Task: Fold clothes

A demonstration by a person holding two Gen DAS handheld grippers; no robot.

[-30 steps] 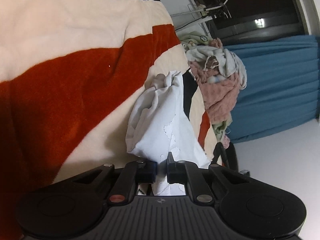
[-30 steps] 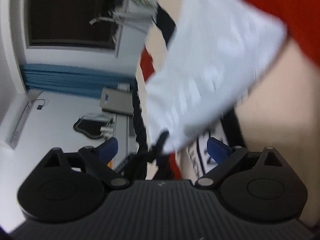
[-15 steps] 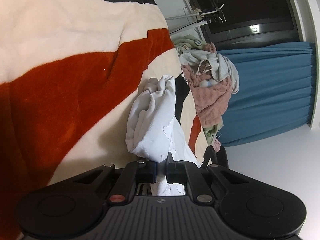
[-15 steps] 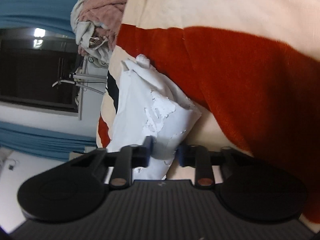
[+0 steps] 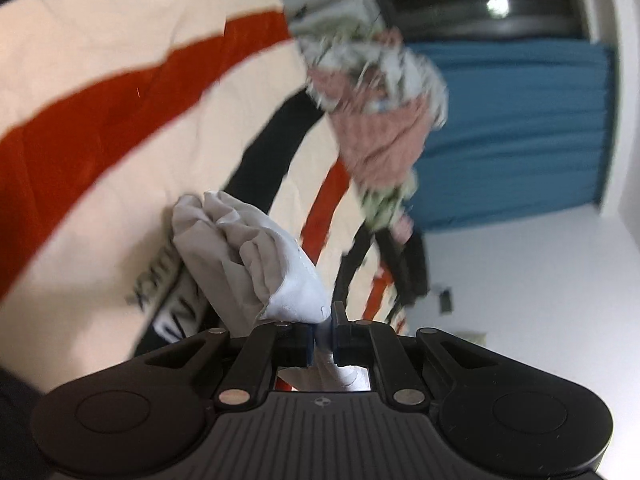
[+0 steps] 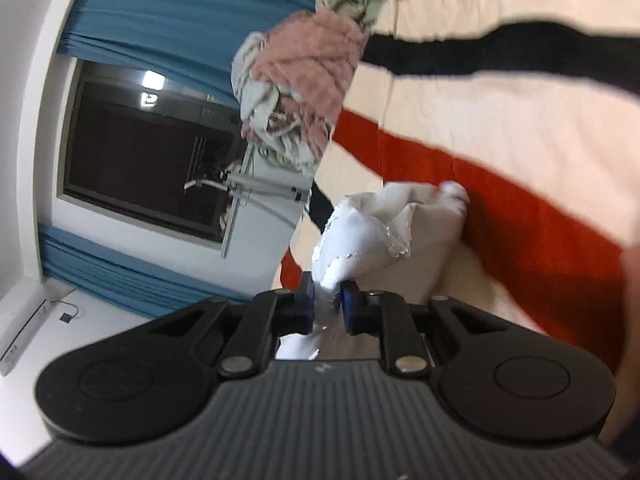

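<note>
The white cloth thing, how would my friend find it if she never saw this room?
Find the big striped blanket. On it, both grippers pinch the crumpled white garment, apart from the clothes pile. It alone is plain white.

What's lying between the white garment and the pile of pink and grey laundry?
Only bare striped blanket, in both wrist views, separates white garment from laundry pile.

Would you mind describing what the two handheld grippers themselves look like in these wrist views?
Both look alike. The left gripper and right gripper have a ribbed grey body carrying a tiny round emblem, two black rounded lobes with circular discs, black linkage arms with silver rivets, and blue finger pads. No cables or sleeves are visible.
</note>
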